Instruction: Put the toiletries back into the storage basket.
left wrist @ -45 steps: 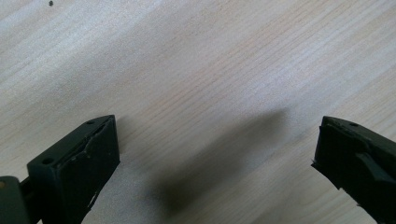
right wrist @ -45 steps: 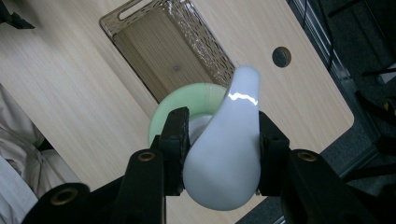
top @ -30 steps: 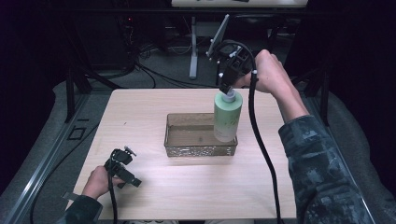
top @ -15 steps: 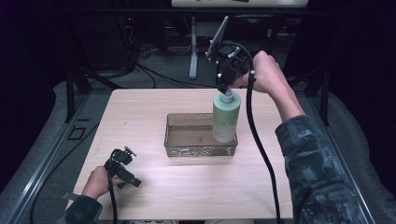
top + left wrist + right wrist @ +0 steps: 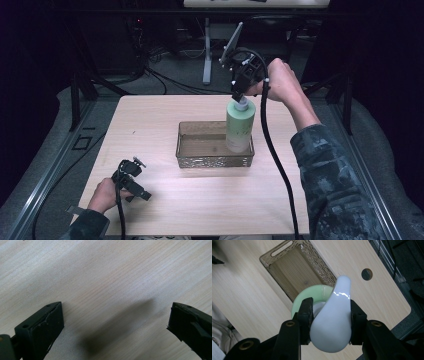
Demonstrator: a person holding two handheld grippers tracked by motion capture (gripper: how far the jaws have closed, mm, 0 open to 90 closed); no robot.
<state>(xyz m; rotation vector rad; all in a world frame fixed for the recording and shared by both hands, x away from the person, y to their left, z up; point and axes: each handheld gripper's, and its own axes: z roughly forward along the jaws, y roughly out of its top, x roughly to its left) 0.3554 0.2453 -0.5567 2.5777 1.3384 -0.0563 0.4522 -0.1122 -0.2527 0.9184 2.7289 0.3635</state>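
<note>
The right gripper comes down from above and clamps the white pump head of a pale green bottle, one jaw on each side. That top hold keeps the bottle upright and hanging straight, likely the easiest way to carry it. The bottle stands at the right end of the basket, its base inside the walls; whether it rests on the basket floor I cannot tell. The rest of the basket is bare. The left gripper sits well to the basket's near left, low over the tabletop, jaws wide apart with nothing between them, probably kept clear of the work.
</note>
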